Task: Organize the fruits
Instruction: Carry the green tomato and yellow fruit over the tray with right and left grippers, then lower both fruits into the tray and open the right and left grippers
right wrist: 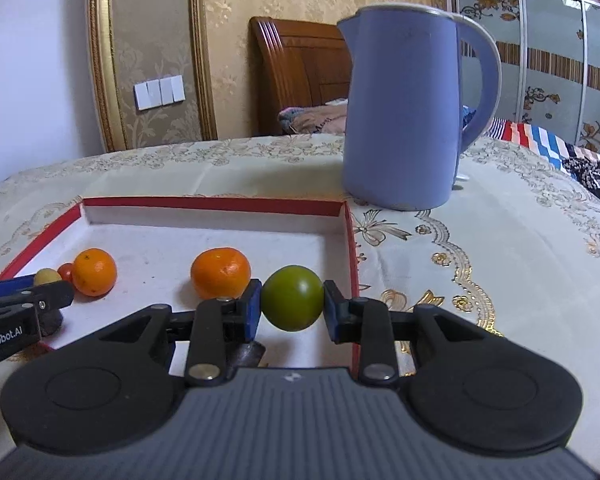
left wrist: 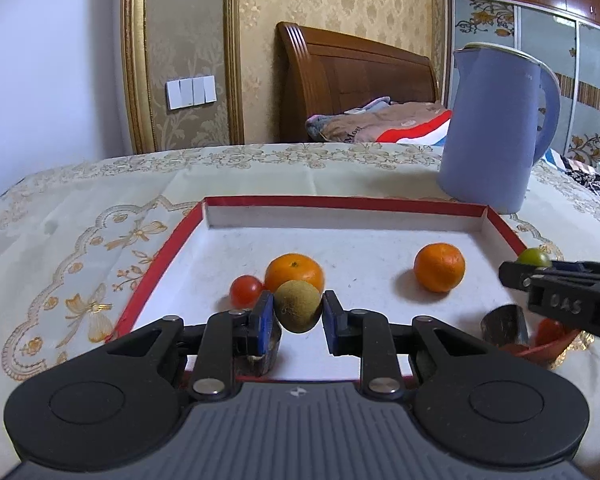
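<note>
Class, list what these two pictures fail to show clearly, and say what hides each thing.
- Left view: red bowl contents, hidden behind right gripper.
- Left view: dark object beside bowl, unidentifiable.
- Right view: kiwi, mostly behind left gripper.
- Both views: tray near edge, covered by gripper bodies.
</note>
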`<state>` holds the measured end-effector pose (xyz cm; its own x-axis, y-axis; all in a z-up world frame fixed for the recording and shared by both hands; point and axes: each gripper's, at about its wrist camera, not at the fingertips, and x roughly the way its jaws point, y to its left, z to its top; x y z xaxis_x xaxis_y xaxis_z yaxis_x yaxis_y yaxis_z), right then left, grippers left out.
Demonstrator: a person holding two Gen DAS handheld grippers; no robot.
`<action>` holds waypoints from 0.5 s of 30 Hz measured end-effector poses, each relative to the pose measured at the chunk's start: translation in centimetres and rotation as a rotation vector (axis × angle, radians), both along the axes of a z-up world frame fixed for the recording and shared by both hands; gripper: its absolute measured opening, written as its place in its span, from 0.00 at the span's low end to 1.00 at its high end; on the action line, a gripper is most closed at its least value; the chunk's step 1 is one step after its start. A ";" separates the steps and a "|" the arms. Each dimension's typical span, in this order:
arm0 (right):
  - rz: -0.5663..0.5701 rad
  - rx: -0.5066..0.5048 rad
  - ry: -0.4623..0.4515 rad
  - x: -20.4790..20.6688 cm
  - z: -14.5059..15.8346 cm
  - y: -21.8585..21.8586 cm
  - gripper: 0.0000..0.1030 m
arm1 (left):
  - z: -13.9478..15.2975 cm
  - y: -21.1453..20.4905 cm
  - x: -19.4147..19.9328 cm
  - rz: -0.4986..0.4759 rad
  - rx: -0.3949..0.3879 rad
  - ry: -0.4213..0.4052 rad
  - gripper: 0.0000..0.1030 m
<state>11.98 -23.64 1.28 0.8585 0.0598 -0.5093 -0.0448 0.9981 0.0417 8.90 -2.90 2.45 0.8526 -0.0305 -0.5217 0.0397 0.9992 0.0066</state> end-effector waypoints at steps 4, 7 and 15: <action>0.003 0.003 0.030 0.7 -0.5 0.1 0.29 | 0.0 -0.6 0.6 -0.014 -0.003 0.006 0.25; 0.001 0.006 0.039 1.0 -0.7 0.1 0.29 | -0.3 -1.0 1.1 -0.014 0.004 0.015 0.25; 0.003 -0.018 0.037 1.5 -1.2 0.7 0.29 | -0.9 -0.3 2.6 0.009 -0.029 0.053 0.25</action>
